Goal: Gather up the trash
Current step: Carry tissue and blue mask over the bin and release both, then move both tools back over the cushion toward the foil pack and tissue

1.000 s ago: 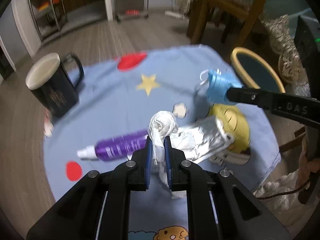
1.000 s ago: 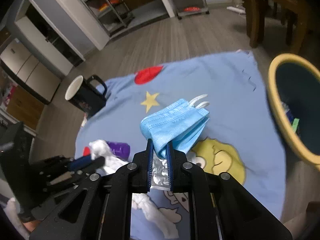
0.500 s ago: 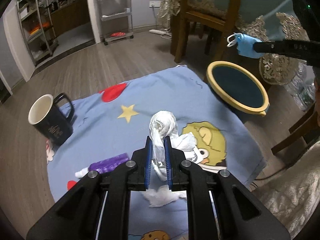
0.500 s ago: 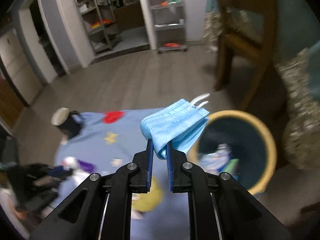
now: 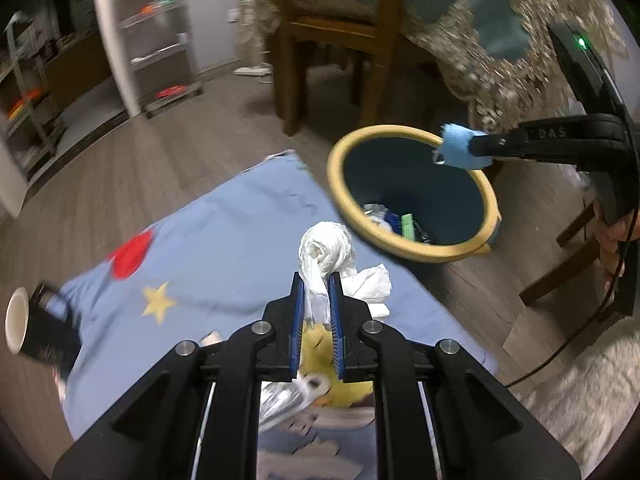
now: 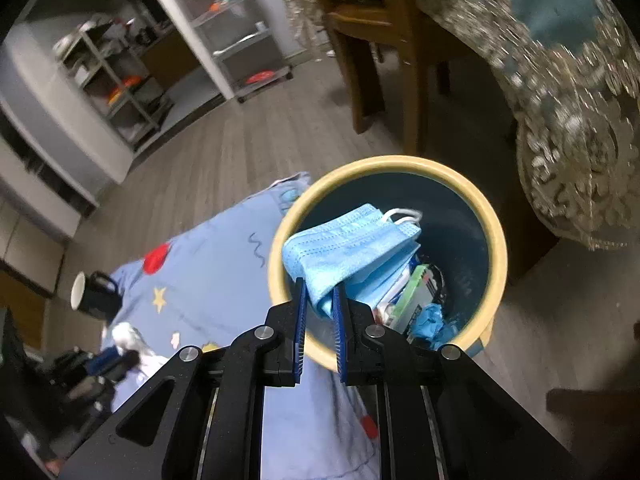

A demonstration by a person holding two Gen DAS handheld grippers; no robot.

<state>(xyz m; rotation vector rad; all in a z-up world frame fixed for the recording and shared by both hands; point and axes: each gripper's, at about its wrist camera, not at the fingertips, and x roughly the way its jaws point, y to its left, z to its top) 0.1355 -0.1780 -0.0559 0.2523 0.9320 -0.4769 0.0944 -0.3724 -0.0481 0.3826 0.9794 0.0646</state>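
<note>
My left gripper (image 5: 316, 280) is shut on a crumpled white tissue (image 5: 326, 246) and holds it above the blue cartoon mat (image 5: 224, 240), just short of the trash bin (image 5: 340, 184). My right gripper (image 6: 319, 284) is shut on a folded blue face mask (image 6: 348, 248) and holds it over the open bin (image 6: 496, 240), which has a yellow rim and dark inside with several pieces of trash. The right gripper and mask also show in the left wrist view (image 5: 460, 146) over the bin's far rim.
A black mug (image 5: 36, 332) stands at the mat's left edge. A silver wrapper (image 5: 280, 400) lies on the mat under my left gripper. A wooden chair (image 5: 340, 40) and a table with a fringed cloth (image 6: 568, 100) stand behind the bin. Shelving (image 5: 160, 32) lines the far wall.
Both grippers have lifted off the mat and swung right toward the bin. The right gripper has carried the mask over the bin's opening; the left has followed with the tissue.
</note>
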